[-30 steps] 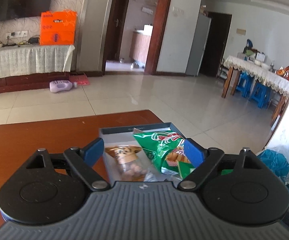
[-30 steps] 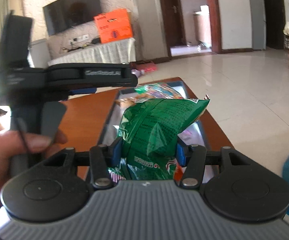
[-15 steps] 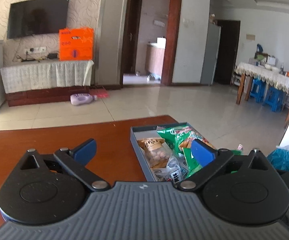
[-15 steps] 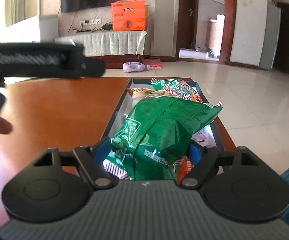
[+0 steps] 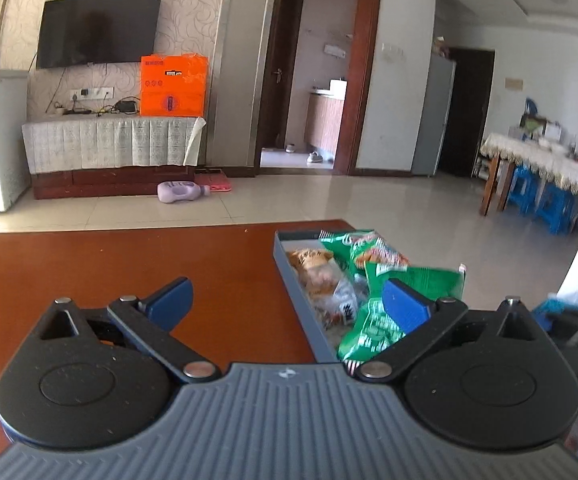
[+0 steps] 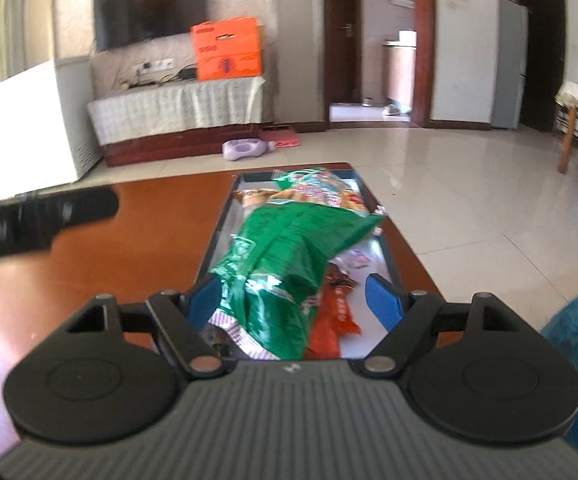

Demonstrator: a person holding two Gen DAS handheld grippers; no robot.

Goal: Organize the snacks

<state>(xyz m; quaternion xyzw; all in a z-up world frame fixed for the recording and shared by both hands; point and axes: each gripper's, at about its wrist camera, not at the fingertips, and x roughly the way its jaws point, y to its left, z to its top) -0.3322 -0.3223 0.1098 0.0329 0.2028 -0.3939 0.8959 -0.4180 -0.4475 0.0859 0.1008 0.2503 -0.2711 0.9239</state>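
Green crinkly snack bag (image 6: 285, 264) lies in the tray (image 6: 215, 236), its print too blurry to read. Right gripper (image 6: 295, 300) has just spread wide around it, pads clear; left gripper (image 5: 287, 300) gapes empty too.

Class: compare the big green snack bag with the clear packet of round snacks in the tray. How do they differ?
The green bag is opaque and crumpled, lying on top of the pile; the clear packet shows its contents and lies low against the tray wall. Both sit in the tray, ungripped.
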